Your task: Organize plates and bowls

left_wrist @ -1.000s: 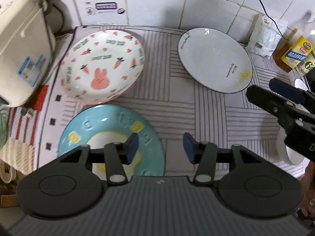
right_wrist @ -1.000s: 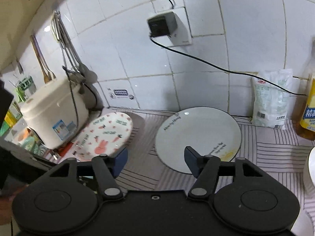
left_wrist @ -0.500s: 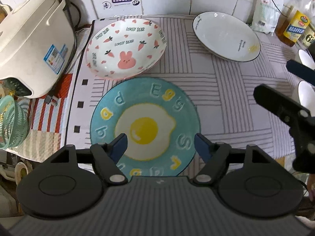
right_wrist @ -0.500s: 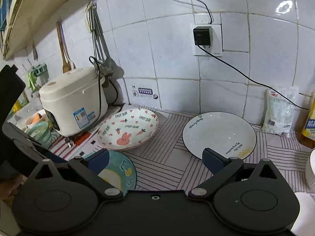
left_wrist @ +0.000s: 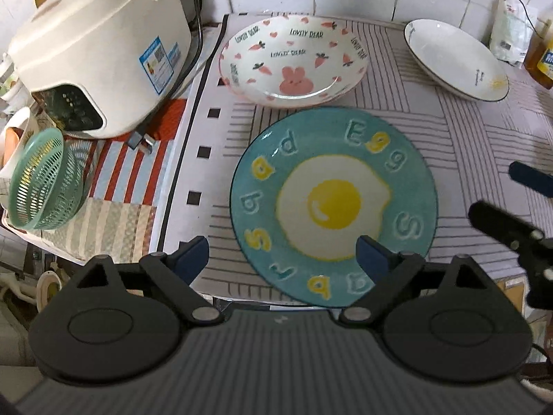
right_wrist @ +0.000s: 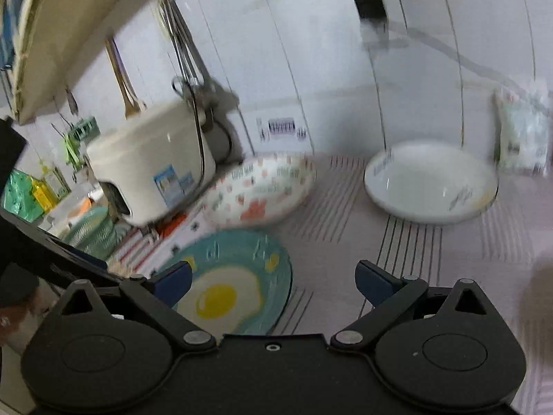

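Observation:
A teal plate with a fried-egg picture (left_wrist: 333, 204) lies at the front of the striped mat (left_wrist: 484, 145). Behind it sits a white bunny-and-carrot bowl plate (left_wrist: 293, 60), and at the back right a white plate with a dark rim (left_wrist: 456, 58). My left gripper (left_wrist: 281, 256) is open and empty, above the teal plate's near edge. My right gripper (right_wrist: 273, 280) is open and empty, over the mat beside the teal plate (right_wrist: 228, 276); it also shows in the left wrist view (left_wrist: 515, 204). The right wrist view is blurred and shows the bunny plate (right_wrist: 259, 190) and the white plate (right_wrist: 432, 183).
A white rice cooker (left_wrist: 100, 52) stands at the left with a green mesh basket (left_wrist: 45, 180) in front of it. A packet (left_wrist: 511, 31) and an oil bottle (left_wrist: 542, 58) stand at the back right by the tiled wall.
Both grippers have pulled back toward the front left and opened wider. The left view now holds the whole teal plate; the right view has swung down and left, with motion blur.

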The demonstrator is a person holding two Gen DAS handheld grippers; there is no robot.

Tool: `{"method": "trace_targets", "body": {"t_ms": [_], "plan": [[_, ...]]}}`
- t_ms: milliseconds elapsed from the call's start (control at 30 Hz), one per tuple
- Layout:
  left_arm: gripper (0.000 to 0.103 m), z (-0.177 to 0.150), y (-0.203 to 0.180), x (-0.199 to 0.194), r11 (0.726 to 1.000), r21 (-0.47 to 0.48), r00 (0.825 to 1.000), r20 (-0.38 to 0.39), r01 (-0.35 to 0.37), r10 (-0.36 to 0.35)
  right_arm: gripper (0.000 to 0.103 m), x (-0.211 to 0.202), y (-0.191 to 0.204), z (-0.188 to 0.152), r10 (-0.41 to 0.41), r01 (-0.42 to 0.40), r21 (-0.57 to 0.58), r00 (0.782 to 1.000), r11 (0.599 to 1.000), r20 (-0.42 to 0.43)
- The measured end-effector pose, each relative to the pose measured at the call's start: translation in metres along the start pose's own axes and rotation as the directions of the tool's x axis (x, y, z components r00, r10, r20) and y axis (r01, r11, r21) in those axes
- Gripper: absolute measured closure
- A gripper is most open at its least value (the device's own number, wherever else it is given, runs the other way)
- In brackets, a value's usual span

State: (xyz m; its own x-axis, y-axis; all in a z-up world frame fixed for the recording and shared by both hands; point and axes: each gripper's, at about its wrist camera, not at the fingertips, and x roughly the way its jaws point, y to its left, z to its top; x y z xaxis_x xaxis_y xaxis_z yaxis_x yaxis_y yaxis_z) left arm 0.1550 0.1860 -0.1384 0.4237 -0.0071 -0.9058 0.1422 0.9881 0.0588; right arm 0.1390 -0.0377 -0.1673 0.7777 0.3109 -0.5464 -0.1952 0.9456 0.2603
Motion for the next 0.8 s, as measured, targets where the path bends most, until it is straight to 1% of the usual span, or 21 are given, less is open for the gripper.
{"method": "trace_targets", "body": {"t_ms": [67, 167, 233, 300, 367, 433, 467, 500, 533, 600, 667, 733, 767, 800], "plan": [[0.010, -0.003, 0.005, 0.006, 1.000, 0.008, 1.000, -0.013, -0.008, 0.008, 0.001, 0.007, 0.001, -0.008, 0.009, -0.009, -0.003, 0.999, 1.000, -0.033], [0.010, -0.006, 0.011, 0.015, 1.000, 0.011, 0.999, -0.032, -0.010, 0.010, 0.001, 0.021, 0.004, -0.014, -0.004, 0.004, -0.003, 0.997, 1.000, -0.074], [0.010, -0.008, 0.015, 0.022, 1.000, 0.007, 0.999, -0.051, -0.011, 0.012, 0.002, 0.032, 0.002, -0.016, -0.028, 0.029, 0.010, 0.994, 1.000, -0.104], [0.010, -0.009, 0.019, 0.029, 1.000, 0.001, 0.998, -0.060, -0.010, 0.010, 0.010, 0.042, 0.000, -0.018, -0.032, 0.038, 0.041, 0.990, 0.998, -0.140], [0.010, -0.009, 0.022, 0.035, 1.000, -0.007, 0.998, -0.069, -0.005, 0.004, 0.013, 0.051, 0.000, -0.019, -0.014, 0.023, 0.057, 0.986, 0.998, -0.166], [0.014, -0.010, 0.024, 0.043, 1.000, -0.011, 0.996, -0.092, 0.017, -0.018, 0.017, 0.057, 0.004, -0.019, 0.005, 0.004, 0.050, 0.983, 0.999, -0.183], [0.018, -0.010, 0.025, 0.046, 0.999, -0.010, 0.994, -0.107, 0.032, -0.033, 0.022, 0.060, 0.005, -0.020, 0.013, -0.004, 0.047, 0.981, 0.999, -0.191], [0.026, -0.010, 0.025, 0.049, 0.999, -0.009, 0.993, -0.112, 0.043, -0.043, 0.027, 0.063, 0.007, -0.020, 0.021, -0.011, 0.049, 0.979, 0.999, -0.204], [0.030, -0.010, 0.025, 0.051, 0.999, -0.008, 0.992, -0.115, 0.050, -0.050, 0.030, 0.066, 0.008, -0.020, 0.026, -0.014, 0.057, 0.976, 0.998, -0.214], [0.044, -0.011, 0.025, 0.055, 0.998, -0.005, 0.990, -0.126, 0.058, -0.058, 0.047, 0.070, 0.008, -0.021, 0.032, -0.017, 0.068, 0.973, 0.998, -0.230], [0.052, -0.011, 0.026, 0.060, 0.998, -0.012, 0.989, -0.135, 0.066, -0.067, 0.056, 0.075, 0.009, -0.021, 0.031, -0.014, 0.071, 0.970, 0.997, -0.243], [0.060, -0.010, 0.027, 0.062, 0.996, -0.019, 0.988, -0.129, 0.088, -0.090, 0.063, 0.077, 0.007, -0.022, 0.023, -0.005, 0.074, 0.968, 0.997, -0.251], [0.066, -0.009, 0.027, 0.062, 0.995, -0.022, 0.987, -0.126, 0.095, -0.097, 0.069, 0.077, 0.007, -0.022, 0.017, 0.002, 0.074, 0.967, 0.997, -0.252], [0.069, -0.009, 0.027, 0.062, 0.995, -0.023, 0.987, -0.123, 0.099, -0.101, 0.077, 0.077, 0.005, -0.022, 0.011, 0.009, 0.077, 0.967, 0.997, -0.254]]}}
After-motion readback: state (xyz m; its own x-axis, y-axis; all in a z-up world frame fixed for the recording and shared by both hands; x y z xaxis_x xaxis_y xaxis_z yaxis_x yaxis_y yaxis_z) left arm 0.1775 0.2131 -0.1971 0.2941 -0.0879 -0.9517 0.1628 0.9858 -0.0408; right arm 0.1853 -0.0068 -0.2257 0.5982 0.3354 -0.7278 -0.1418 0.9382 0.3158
